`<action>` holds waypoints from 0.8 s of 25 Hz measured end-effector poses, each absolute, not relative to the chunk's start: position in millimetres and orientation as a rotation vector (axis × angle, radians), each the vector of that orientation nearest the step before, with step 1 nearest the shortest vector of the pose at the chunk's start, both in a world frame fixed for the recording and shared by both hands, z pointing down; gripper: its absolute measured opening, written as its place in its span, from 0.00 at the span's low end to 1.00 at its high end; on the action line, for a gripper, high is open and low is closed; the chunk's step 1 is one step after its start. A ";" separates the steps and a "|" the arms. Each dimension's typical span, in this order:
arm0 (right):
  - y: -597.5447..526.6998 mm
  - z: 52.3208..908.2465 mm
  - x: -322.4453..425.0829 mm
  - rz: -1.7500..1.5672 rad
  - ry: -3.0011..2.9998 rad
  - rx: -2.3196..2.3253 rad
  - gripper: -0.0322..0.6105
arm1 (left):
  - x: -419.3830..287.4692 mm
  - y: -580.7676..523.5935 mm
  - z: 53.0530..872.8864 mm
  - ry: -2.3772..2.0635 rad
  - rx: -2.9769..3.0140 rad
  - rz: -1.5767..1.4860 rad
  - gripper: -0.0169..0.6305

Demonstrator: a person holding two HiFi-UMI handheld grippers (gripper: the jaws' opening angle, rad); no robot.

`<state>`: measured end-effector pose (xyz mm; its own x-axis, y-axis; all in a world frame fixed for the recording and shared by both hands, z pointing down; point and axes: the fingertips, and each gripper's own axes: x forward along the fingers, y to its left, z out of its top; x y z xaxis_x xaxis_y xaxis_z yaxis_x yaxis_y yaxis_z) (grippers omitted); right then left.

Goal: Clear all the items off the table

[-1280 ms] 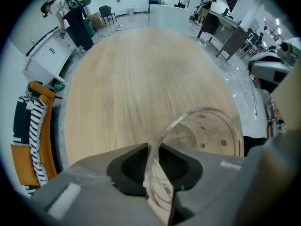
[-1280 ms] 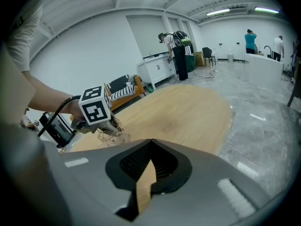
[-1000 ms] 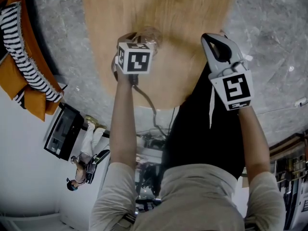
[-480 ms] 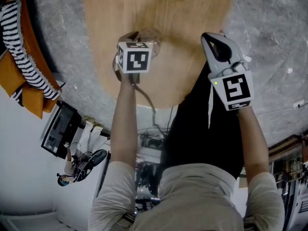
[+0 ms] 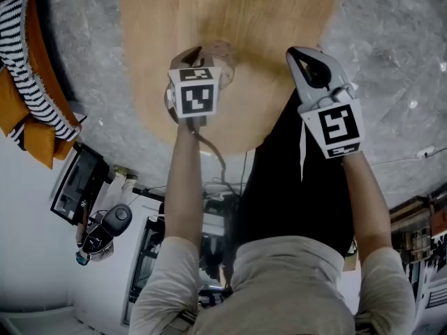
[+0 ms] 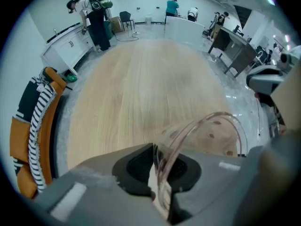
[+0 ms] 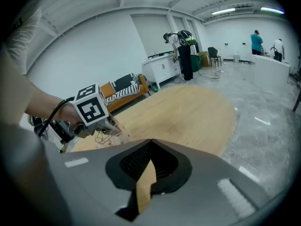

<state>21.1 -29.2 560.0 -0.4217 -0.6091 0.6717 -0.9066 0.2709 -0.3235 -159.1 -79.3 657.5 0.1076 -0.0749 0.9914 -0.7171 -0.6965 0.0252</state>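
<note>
A clear glass cup (image 5: 218, 53) with small red dots sits over the near part of the oval wooden table (image 5: 230, 12). My left gripper (image 5: 199, 60) is shut on its rim; in the left gripper view the thin glass wall (image 6: 207, 131) runs down between the closed jaws (image 6: 159, 173). My right gripper (image 5: 305, 53) hovers at the table's near right edge, shut with nothing in it (image 7: 146, 173). From the right gripper view the left gripper (image 7: 110, 125) and the cup (image 7: 104, 136) show at the left, over the table (image 7: 188, 112).
An orange sofa with a striped cushion (image 5: 28, 82) stands left of the table, also seen in the left gripper view (image 6: 35, 121). Grey marble floor (image 5: 391, 61) surrounds the table. Desks, chairs and several people (image 6: 174, 6) are far across the room.
The left gripper with the cup has shifted slightly toward me and tilted a little. The right gripper has barely moved. A person in the background at lower left has moved on.
</note>
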 end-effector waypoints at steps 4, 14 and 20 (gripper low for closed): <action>-25.7 553.9 26.4 0.961 -2.146 1.326 0.06 | -143.0 -66.2 643.3 -0.806 1.868 1.557 0.09; -20.5 523.8 5.8 0.905 -2.211 1.205 0.06 | -127.5 -36.6 595.6 -0.961 1.878 1.296 0.09; -33.4 476.1 26.2 0.853 -2.224 1.310 0.06 | -100.8 -27.9 547.5 -1.090 1.883 1.160 0.09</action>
<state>26.2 -33.4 476.1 -0.4680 -0.6249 0.6249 -0.8825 0.3678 -0.2930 -100.8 -27.9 547.5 0.2581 -0.3068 0.9161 -0.8952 -0.4325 0.1074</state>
